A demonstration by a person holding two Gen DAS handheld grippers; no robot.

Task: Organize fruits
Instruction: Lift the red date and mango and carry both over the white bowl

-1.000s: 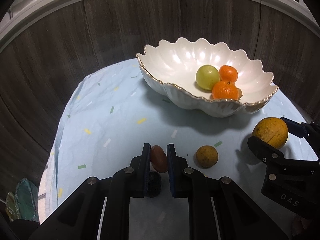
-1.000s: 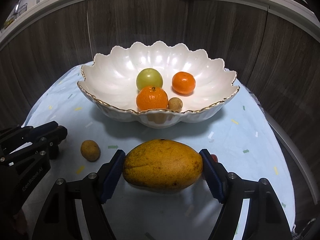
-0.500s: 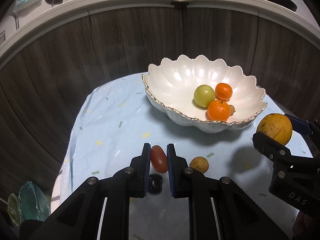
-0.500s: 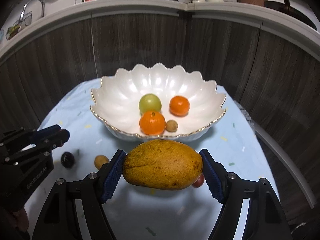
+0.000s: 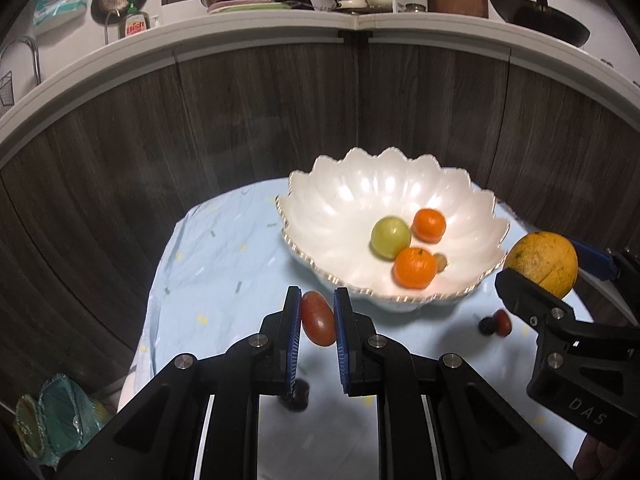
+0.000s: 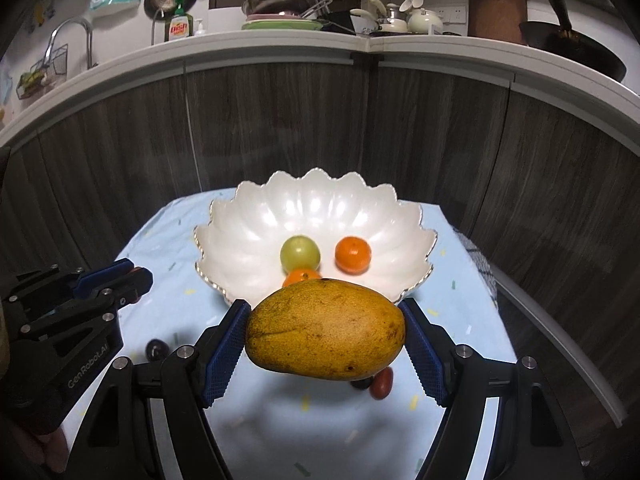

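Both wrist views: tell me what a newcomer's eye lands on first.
The big yellow mango, gripped lengthwise in the right claw and raised in front of the bowl, fills the middle of the right view. Behind it sits the scalloped white bowl on the pale blue cloth, holding a green fruit and two oranges. The left claw pinches a small red tomato.

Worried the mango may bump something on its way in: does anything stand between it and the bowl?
Nothing visible does. The right claw holds the mango in the air before the bowl; inside, the near orange lies closest.
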